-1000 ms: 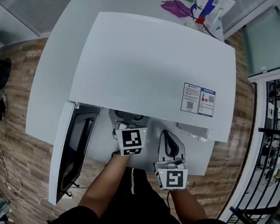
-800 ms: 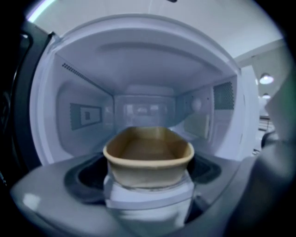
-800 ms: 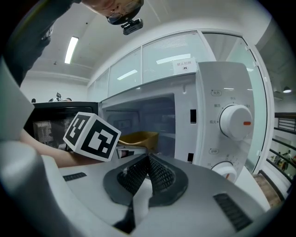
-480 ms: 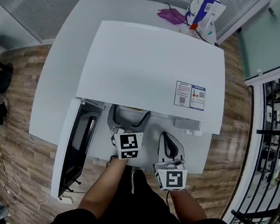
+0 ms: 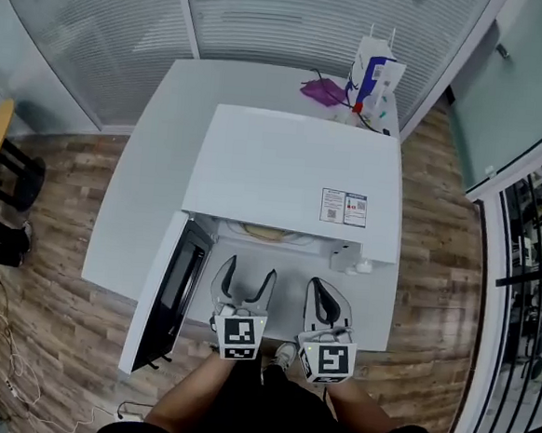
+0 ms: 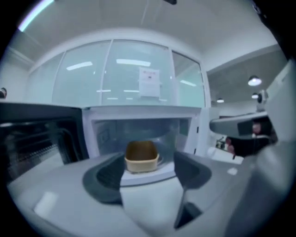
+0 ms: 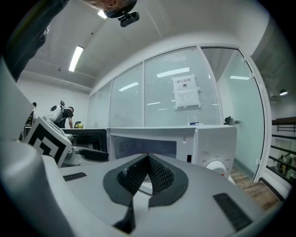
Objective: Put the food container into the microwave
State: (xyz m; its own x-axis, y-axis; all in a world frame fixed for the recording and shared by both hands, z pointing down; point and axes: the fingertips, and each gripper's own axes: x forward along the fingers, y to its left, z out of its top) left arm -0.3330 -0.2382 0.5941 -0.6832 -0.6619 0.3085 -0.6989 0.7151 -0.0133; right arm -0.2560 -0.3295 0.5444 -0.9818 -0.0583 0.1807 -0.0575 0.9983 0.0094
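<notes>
The tan food container [image 6: 141,157] sits upright inside the white microwave [image 5: 292,180], in the middle of the cavity; from the head view only its rim [image 5: 268,232] shows under the top edge. My left gripper [image 5: 245,279] hangs in front of the cavity, open and empty, its fingers [image 6: 104,178] spread wide, well short of the container. My right gripper [image 5: 328,295] is beside it on the right, shut on nothing, its pads [image 7: 148,171] pressed together.
The microwave door [image 5: 177,288] stands swung open at the left. The control panel with a dial [image 7: 216,167] is at the right front. The white table [image 5: 150,155] carries a paper bag [image 5: 373,79] and a purple cloth [image 5: 323,92] behind. A metal railing [image 5: 526,296] stands at the right.
My left gripper has pulled back out of the cavity toward me, open and empty. The container stays inside. The right gripper has barely moved, and the head view has drawn back.
</notes>
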